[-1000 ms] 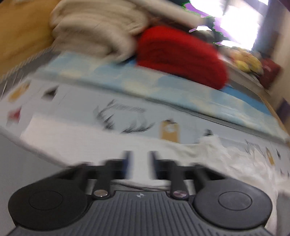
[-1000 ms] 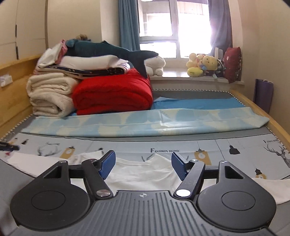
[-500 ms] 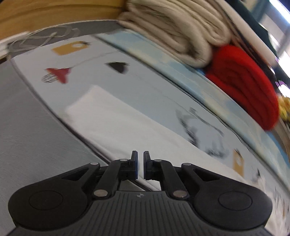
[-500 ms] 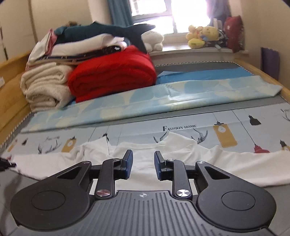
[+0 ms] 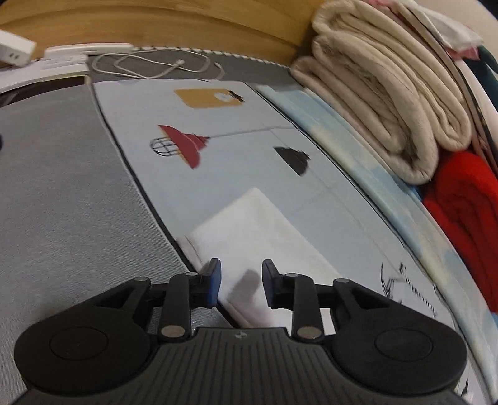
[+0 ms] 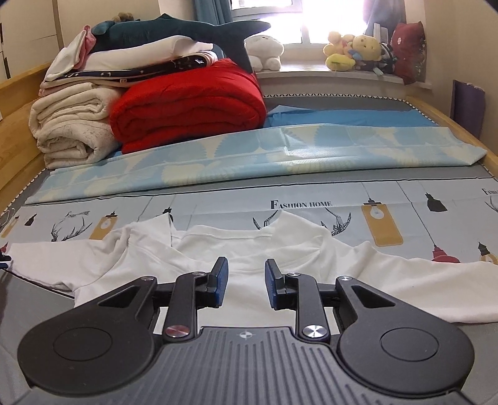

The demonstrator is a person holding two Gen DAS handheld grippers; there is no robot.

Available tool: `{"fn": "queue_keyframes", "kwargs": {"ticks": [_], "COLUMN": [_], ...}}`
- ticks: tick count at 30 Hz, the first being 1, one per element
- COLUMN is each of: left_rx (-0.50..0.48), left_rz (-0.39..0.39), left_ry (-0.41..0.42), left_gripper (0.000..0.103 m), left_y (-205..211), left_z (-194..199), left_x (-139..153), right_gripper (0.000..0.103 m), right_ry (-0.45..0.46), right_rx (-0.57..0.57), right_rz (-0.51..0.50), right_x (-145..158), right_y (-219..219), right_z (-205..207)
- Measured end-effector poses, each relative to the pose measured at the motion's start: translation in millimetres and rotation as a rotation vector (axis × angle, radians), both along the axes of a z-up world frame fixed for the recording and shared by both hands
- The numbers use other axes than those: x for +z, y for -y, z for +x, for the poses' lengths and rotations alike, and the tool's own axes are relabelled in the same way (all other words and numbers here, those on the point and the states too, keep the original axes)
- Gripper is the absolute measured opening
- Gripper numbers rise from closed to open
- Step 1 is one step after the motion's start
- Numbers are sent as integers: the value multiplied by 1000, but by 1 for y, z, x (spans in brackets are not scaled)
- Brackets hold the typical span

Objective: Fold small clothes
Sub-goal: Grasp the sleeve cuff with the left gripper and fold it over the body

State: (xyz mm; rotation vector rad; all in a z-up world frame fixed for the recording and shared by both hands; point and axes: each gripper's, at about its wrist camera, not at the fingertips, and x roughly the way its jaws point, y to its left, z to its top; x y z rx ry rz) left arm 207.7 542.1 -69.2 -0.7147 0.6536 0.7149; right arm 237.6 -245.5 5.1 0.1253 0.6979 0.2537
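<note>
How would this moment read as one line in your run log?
left hand-held gripper: opening over sleeve end | right hand-held gripper: open above white shirt | fold: not started

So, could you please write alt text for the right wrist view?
A white long-sleeved shirt lies spread, slightly rumpled, on a printed bed sheet, with the right gripper open just above its chest. Behind are folded blankets and plush toys by a bright window.

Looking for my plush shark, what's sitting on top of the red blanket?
The dark teal shark plush tops folded linens that overlap the red blanket. Whatever lies behind the pile is hidden.
</note>
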Motion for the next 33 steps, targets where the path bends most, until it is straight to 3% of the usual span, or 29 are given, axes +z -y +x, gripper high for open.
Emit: {"fn": "queue_keyframes", "kwargs": {"ticks": [6,11,12,13,19,22,27,31,33], "left_rx": [80,41,15,-1,-54,-203,-622,-914,-1023], "left_rz": [25,-44,-56,-40,112,188,253,165,32], "left_ry": [-48,13,18,5,18,78,180,239,238], "left_gripper": [32,33,27,3,3,3,3,3,5], "left_y": [-5,-7,-6,-3,42,99,260,400,461], "left_z": [-10,-11,-7,-3,15,34,58,51,47], "left_x": [-4,-9,-9,-6,40,76,121,125,115], "right_gripper": [27,27,27,27,27,27,27,27,27], "right_ry": [0,-7,-10,-13,-22,-19,-44,-89,-99], "right_rx": [11,11,10,8,-8,-8,-24,-65,-101], "right_rz": [-1,-4,-9,-12,-12,-10,-23,-2,-8], "right_x": [1,0,0,-1,-1,1,2,-2,-3], "right_y": [-2,0,0,0,-1,-4,-6,4,13], "right_z": [0,-1,0,0,4,5,3,1,-2]}}
